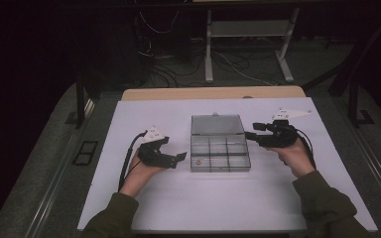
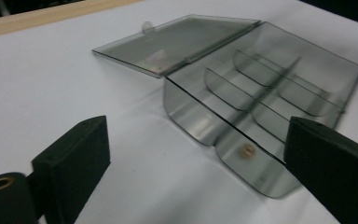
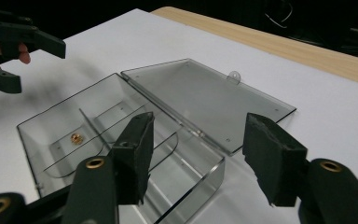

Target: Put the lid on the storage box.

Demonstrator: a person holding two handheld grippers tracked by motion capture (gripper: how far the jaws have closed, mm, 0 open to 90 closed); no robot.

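Note:
A smoky clear plastic compartment box (image 1: pixel 221 169) sits mid-table, its lid (image 1: pixel 216 125) folded open flat behind it. One small brass nut (image 1: pixel 197 161) lies in the near left compartment, with the other compartments looking empty. My left gripper (image 1: pixel 181 157) hovers just left of the box, open, nothing between its jaws. In the left gripper view the box wall (image 2: pixel 191 116) and the nut (image 2: pixel 247 150) lie ahead of the gripper (image 2: pixel 196 158). My right gripper (image 1: pixel 250 131) is at the box's right, by the hinge, open and empty. From the right gripper (image 3: pixel 198 149) I see the nut (image 3: pixel 76 138), lid (image 3: pixel 205 98) and left gripper (image 3: pixel 39 67).
A white sheet (image 1: pixel 129 198) covers the table, and a wooden edge (image 1: pixel 213 93) shows at the far side. Beyond it are desk legs (image 1: pixel 209 44) and loose cables on a dark floor. Both forearms in olive sleeves come in from the bottom.

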